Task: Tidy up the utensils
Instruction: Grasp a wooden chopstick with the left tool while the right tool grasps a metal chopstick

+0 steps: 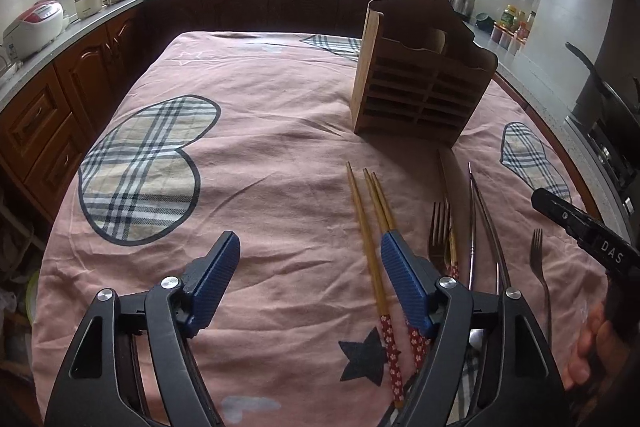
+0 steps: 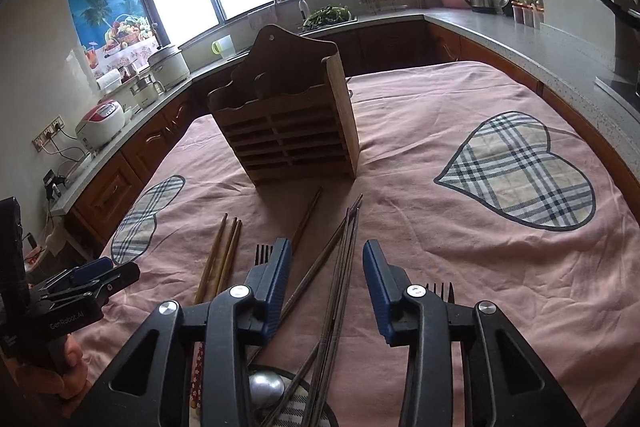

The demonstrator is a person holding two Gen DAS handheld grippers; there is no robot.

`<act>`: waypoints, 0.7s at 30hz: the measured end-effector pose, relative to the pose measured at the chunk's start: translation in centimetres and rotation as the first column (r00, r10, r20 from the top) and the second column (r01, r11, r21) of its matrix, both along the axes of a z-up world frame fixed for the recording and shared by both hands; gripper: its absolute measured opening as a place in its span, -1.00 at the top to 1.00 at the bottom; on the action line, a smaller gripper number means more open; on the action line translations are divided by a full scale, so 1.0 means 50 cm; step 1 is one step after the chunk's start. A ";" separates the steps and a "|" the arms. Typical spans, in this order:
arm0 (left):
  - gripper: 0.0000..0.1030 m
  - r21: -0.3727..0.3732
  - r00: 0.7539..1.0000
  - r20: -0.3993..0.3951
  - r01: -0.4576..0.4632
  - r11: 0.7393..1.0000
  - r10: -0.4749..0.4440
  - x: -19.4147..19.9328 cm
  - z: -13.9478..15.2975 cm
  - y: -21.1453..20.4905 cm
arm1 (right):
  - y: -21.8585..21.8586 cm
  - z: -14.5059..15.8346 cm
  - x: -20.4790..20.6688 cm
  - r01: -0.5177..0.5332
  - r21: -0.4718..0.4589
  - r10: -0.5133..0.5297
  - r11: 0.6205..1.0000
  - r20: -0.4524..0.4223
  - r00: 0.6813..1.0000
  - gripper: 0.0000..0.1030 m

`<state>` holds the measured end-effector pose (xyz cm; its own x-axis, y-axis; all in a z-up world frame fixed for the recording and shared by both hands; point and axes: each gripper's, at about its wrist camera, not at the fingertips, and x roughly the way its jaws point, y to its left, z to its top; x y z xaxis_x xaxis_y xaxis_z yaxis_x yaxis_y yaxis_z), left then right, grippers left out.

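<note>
The left tongs (image 1: 310,247) stand apart with nothing between the pads, hanging over the pink cloth of the table (image 1: 260,115); their right finger hides part of the wooden chopsticks (image 1: 362,211). The right tongs (image 2: 326,255) also stand apart, narrower, and clamp nothing; the thin metal chopsticks (image 2: 346,247) lie on the cloth under their gap. All utensils lie in front of the wooden holder (image 2: 288,131), which stands upright on the table. A fork (image 1: 439,227) lies just beside the wooden chopsticks, and a second fork (image 1: 538,259) lies farther from the holder, near the right tongs.
</note>
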<state>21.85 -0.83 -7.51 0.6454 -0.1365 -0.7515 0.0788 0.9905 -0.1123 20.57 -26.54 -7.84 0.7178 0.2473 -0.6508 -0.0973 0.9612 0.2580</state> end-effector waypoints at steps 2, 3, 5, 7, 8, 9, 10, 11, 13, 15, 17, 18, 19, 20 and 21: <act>-0.22 -0.002 1.000 -0.019 0.008 1.000 -0.008 0.029 -0.010 -0.004 | 0.007 -0.017 0.031 -0.013 -0.007 0.013 1.000 -0.033 0.999 0.48; -0.16 -0.003 0.999 -0.030 0.012 1.000 -0.012 0.045 -0.015 -0.006 | 0.010 -0.024 0.045 -0.020 -0.009 0.019 1.000 -0.048 0.999 0.52; -0.11 -0.009 0.998 -0.053 0.018 1.000 -0.019 0.074 -0.026 -0.008 | 0.012 -0.039 0.070 -0.025 -0.010 0.024 1.000 -0.080 0.997 0.58; -0.06 -0.013 0.997 -0.073 0.026 1.000 -0.027 0.098 -0.037 -0.012 | 0.009 -0.058 0.094 -0.031 -0.030 0.028 0.999 -0.112 0.993 0.63; -0.04 -0.011 0.996 -0.079 0.029 1.000 -0.030 0.107 -0.041 -0.014 | 0.008 -0.065 0.105 -0.034 -0.038 0.029 0.999 -0.125 0.992 0.69; -0.04 -0.008 0.996 -0.085 0.032 0.999 -0.033 0.117 -0.046 -0.018 | 0.009 -0.069 0.113 -0.037 -0.039 0.031 0.999 -0.133 0.991 0.71; -0.03 -0.004 0.995 -0.092 0.036 0.999 -0.036 0.126 -0.051 -0.022 | 0.009 -0.073 0.120 -0.039 -0.043 0.032 0.998 -0.141 0.989 0.72; 0.01 -0.002 0.994 -0.101 0.041 0.999 -0.041 0.135 -0.056 -0.024 | 0.008 -0.077 0.127 -0.040 -0.048 0.033 0.998 -0.148 0.988 0.72; 0.05 0.000 0.992 -0.119 0.054 0.999 -0.053 0.151 -0.066 -0.032 | 0.008 -0.085 0.139 -0.044 -0.051 0.035 0.998 -0.165 0.986 0.72; 0.12 0.006 0.989 -0.131 0.065 0.998 -0.064 0.163 -0.076 -0.041 | 0.007 -0.095 0.149 -0.042 -0.061 0.030 0.997 -0.186 0.982 0.72; 0.21 0.010 0.987 -0.145 0.077 0.997 -0.075 0.174 -0.085 -0.050 | 0.004 -0.099 0.155 -0.043 -0.065 0.030 0.997 -0.189 0.981 0.77; 0.25 0.012 0.985 -0.151 0.083 0.996 -0.081 0.179 -0.090 -0.055 | 0.002 -0.098 0.156 -0.043 -0.066 0.029 0.997 -0.188 0.982 0.77; 0.26 0.013 0.985 -0.149 0.089 0.996 -0.086 0.183 -0.092 -0.060 | 0.001 -0.097 0.158 -0.045 -0.064 0.033 0.997 -0.187 0.982 0.82; 0.27 0.017 0.986 -0.142 0.094 0.995 -0.091 0.183 -0.092 -0.064 | 0.000 -0.097 0.160 -0.048 -0.059 0.036 0.997 -0.187 0.982 0.88; 0.31 0.022 0.985 -0.140 0.100 0.995 -0.096 0.185 -0.093 -0.069 | 0.000 -0.097 0.163 -0.053 -0.050 0.043 0.997 -0.186 0.982 0.90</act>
